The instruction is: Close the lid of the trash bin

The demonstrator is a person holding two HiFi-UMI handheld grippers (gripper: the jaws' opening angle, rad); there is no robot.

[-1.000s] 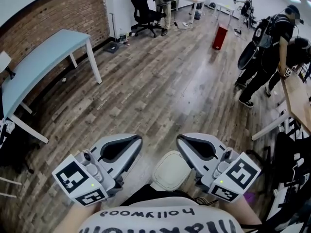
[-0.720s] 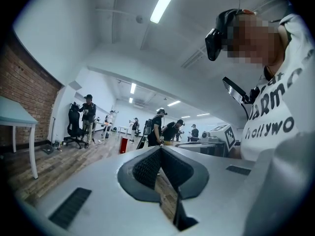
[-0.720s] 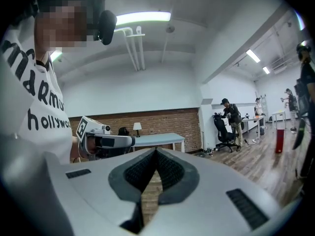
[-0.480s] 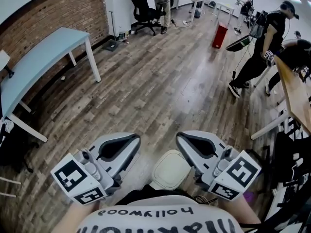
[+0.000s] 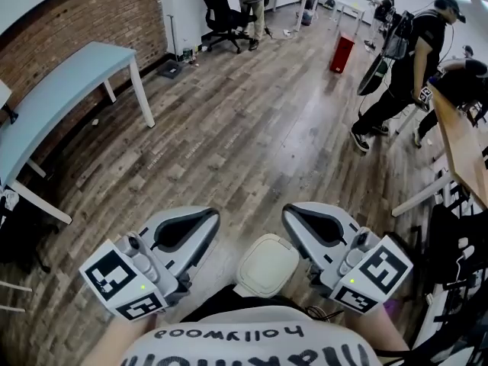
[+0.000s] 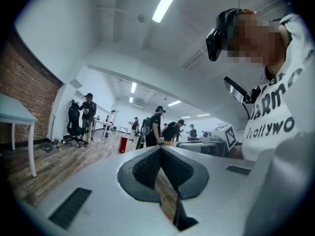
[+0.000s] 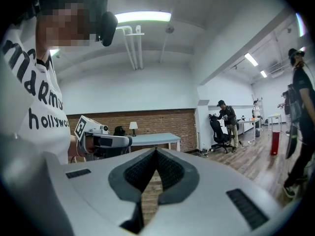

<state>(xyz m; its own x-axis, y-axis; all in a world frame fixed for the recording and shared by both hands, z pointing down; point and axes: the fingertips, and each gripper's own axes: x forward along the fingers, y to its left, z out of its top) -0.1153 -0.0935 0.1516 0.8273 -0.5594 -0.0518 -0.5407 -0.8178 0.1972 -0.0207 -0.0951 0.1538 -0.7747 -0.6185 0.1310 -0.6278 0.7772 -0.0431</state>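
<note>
A cream trash bin (image 5: 267, 265) with a rounded square top stands on the wood floor just in front of me, seen from straight above. Its top looks flat and down. My left gripper (image 5: 216, 216) hangs to the left of the bin, above the floor. My right gripper (image 5: 286, 213) hangs to the bin's right. Neither touches the bin. In the left gripper view the left gripper (image 6: 160, 148) has its jaw tips together with nothing between them. The right gripper (image 7: 156, 150) in its own view is shut and empty too.
A light blue table (image 5: 57, 101) stands along the brick wall (image 5: 84, 17) at the left. A wooden table edge (image 5: 465, 151) is at the right. Several people (image 5: 404, 59) move about at the far right, and a red bin (image 5: 342, 54) and an office chair (image 5: 217, 10) stand far off.
Both grippers have stayed almost still beside the bin; the right one has shifted slightly to the right. The people at the far right have walked on.
</note>
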